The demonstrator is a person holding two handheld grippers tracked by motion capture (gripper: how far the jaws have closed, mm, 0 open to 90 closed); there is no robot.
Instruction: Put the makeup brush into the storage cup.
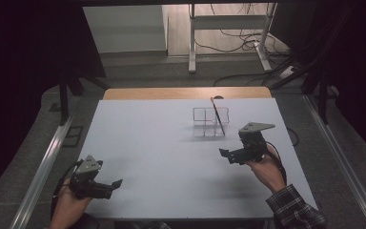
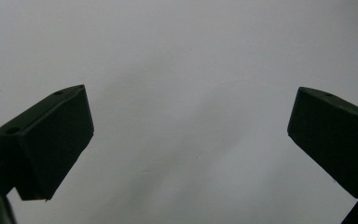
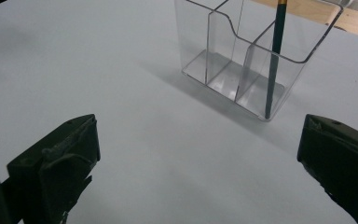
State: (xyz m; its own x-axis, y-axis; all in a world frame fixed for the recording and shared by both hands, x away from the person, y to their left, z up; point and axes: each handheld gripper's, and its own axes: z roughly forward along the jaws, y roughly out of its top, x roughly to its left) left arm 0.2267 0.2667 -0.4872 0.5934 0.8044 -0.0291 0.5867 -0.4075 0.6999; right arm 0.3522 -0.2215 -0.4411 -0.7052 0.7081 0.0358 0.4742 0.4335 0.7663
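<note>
Pencil [image 3: 273, 65] stands tilted in clear organizer [image 3: 242, 60], right-front compartment per right gripper view; organizer sits on bench [image 1: 162, 143] approx 1 o'clock from centre. Right tool [image 1: 229, 155]: jaws wide apart, nothing held, touching nothing, near organizer at its 5 o'clock. Left tool [image 1: 115, 184]: jaws wide apart, empty, over bare bench at 7 o'clock, well apart from organizer.

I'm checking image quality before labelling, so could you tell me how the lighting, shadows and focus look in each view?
High view: dim, dark surroundings, the table evenly lit, soft shadows beside the clear organiser. Left gripper view: flat grey surface, faint shadow bands, open jaws of the left gripper slightly soft. Right gripper view: organiser and pencil sharp, mild glare on the acrylic, right gripper open.
</note>
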